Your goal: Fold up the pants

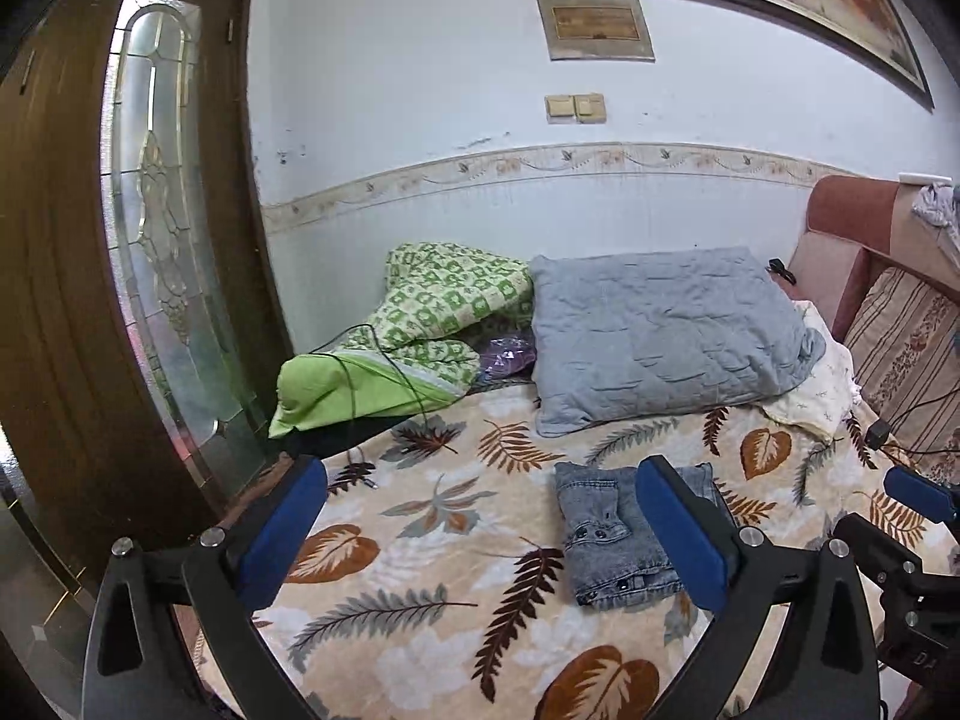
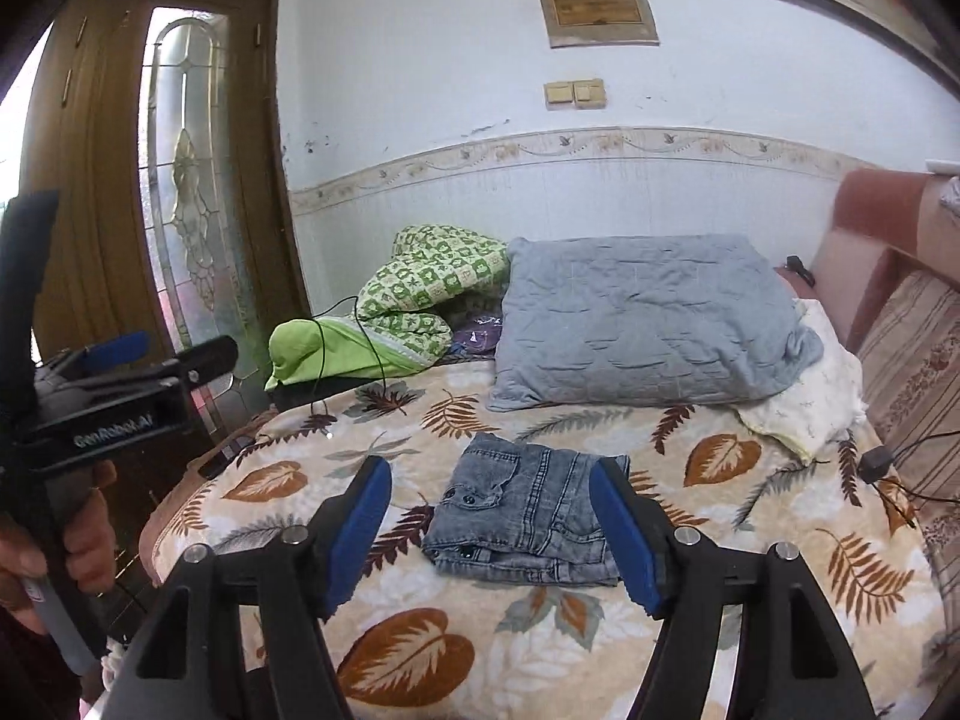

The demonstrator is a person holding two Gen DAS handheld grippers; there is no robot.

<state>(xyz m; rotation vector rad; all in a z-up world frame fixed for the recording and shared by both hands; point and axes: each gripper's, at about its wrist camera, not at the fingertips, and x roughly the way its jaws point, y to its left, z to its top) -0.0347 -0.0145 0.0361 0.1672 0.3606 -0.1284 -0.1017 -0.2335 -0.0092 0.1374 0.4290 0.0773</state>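
Observation:
Grey denim pants (image 2: pixel 528 516) lie folded into a small rectangle on the leaf-patterned blanket (image 2: pixel 420 660); they also show in the left wrist view (image 1: pixel 606 534). My right gripper (image 2: pixel 498 534) is open and empty, raised above the bed just in front of the pants. My left gripper (image 1: pixel 480 534) is open and empty, held to the left of the pants; it also shows from the side at the left of the right wrist view (image 2: pixel 174 354). The right gripper shows at the right edge of the left wrist view (image 1: pixel 918 495).
A grey pillow (image 2: pixel 648 330), a green patterned quilt (image 2: pixel 420 300) with a thin cable and a white cloth (image 2: pixel 822 384) lie at the back of the bed. A striped headboard cushion (image 2: pixel 912 378) stands right. A wooden door (image 2: pixel 108 180) stands left.

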